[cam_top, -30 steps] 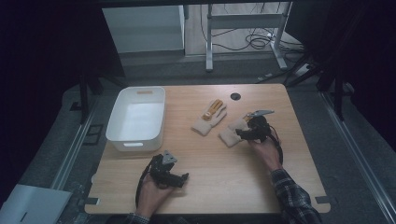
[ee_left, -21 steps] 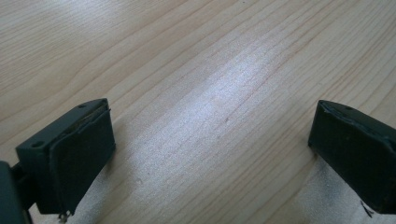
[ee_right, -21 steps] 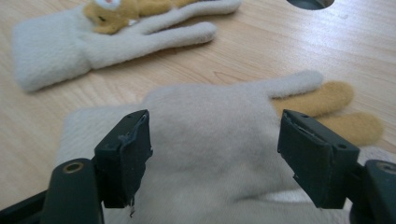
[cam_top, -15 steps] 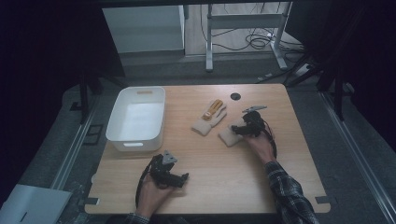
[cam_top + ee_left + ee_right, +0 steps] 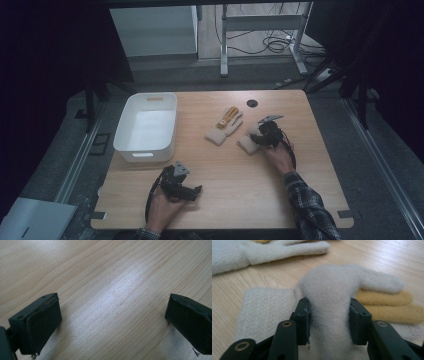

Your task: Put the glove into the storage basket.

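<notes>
Since a second ago the right gripper [image 5: 260, 138] has dropped forward onto the near glove [image 5: 274, 315], and its jaws have just been closing with a ridge of that glove's fabric between them. Right gripper view: both pads pinch a bunched fold of cream knit at mid-palm, so it's clenched on the glove, which lies at the right middle of the table [image 5: 230, 165]. Its yellow-tan fingers stick out past the fold. The far glove [image 5: 224, 128] lies just left and farther off, flat, untouched. Left gripper [image 5: 184, 190] sits at the near edge in the person's left hand, jaws spread wide over bare wood, holding nothing, no change. White bin [image 5: 146, 126] is at far left, well apart from both gloves.

Handling, my guess: the glove is light, soft and floppy, with no stiffness, so it will drape and swing once lifted. The knit isn't slippery and grips the pads well. Nothing fragile. A pinch on a raised fold at the palm or cuff looks best; a fingertip grab would likely let it dangle long and catch the bin's rim.
</notes>
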Tool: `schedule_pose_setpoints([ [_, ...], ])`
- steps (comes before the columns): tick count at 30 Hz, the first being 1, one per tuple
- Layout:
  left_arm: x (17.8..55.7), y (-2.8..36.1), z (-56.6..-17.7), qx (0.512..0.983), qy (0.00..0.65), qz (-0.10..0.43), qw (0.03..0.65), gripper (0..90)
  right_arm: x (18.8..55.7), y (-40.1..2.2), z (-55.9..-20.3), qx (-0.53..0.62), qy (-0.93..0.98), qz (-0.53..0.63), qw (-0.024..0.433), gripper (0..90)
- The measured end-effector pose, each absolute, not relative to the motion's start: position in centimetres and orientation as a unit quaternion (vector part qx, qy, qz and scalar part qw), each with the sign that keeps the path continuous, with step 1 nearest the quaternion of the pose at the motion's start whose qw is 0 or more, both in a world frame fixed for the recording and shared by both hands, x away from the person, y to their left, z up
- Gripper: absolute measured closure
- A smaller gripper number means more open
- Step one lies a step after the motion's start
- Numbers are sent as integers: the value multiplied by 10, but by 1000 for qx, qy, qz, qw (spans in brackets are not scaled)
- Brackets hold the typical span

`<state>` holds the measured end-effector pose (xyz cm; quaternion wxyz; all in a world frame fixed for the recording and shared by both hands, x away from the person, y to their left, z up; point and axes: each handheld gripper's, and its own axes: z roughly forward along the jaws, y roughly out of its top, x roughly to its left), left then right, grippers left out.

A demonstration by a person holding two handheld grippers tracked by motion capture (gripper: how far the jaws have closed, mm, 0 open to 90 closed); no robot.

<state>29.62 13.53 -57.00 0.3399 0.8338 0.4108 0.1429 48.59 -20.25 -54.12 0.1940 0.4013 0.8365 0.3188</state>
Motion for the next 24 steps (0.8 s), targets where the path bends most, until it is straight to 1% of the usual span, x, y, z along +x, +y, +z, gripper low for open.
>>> schedule_pose_setpoints([
  [3,296,135,-570,834,411,143,340,4,484,-204,-540,395,839,320,193,596],
  [4,296,135,-570,834,411,143,340,4,482,-206,-537,394,838,325,190,631],
  [5,296,135,-570,834,411,143,340,4,482,-206,-537,394,838,325,190,631],
  [7,296,135,-570,834,411,143,340,4,479,-210,-533,388,837,339,185,723],
  [8,296,135,-570,834,410,142,340,4,476,-213,-526,380,837,347,185,785],
  [18,296,135,-570,834,411,143,340,6,462,-216,-511,355,850,345,182,815],
  [24,296,135,-570,834,411,143,340,6,447,-215,-493,330,854,363,172,815],
])
